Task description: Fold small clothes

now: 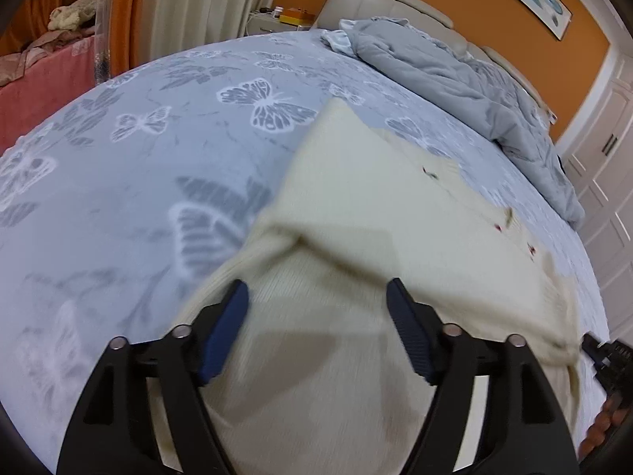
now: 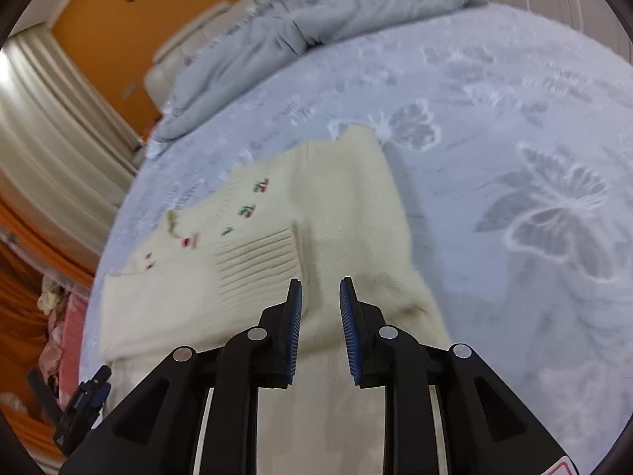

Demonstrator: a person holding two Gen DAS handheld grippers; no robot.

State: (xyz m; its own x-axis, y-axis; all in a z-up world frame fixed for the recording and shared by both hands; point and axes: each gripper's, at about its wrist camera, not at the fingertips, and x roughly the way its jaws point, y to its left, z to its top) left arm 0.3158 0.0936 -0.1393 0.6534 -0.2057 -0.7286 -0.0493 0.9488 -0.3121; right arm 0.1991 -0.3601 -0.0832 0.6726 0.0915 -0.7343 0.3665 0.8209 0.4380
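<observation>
Over the cream sweater [image 2: 277,237] the left gripper [image 1: 316,308] stood wide, the right gripper [image 2: 320,304] narrow, both empty; a fold seemed just laid, so the next edge needed gripping.

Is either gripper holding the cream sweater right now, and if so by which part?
Nothing is held. The left gripper stands wide open over the cream sweater, and the right gripper has a clear gap between its pads.

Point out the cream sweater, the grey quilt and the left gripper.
cream sweater [image 2: 348,206]: right wrist view, on its plain knit body.
grey quilt [image 1: 427,59]: left wrist view, on its crumpled middle.
left gripper [image 1: 316,308]: left wrist view, midway between the blue fingertips, jaws apart over the sweater.
</observation>
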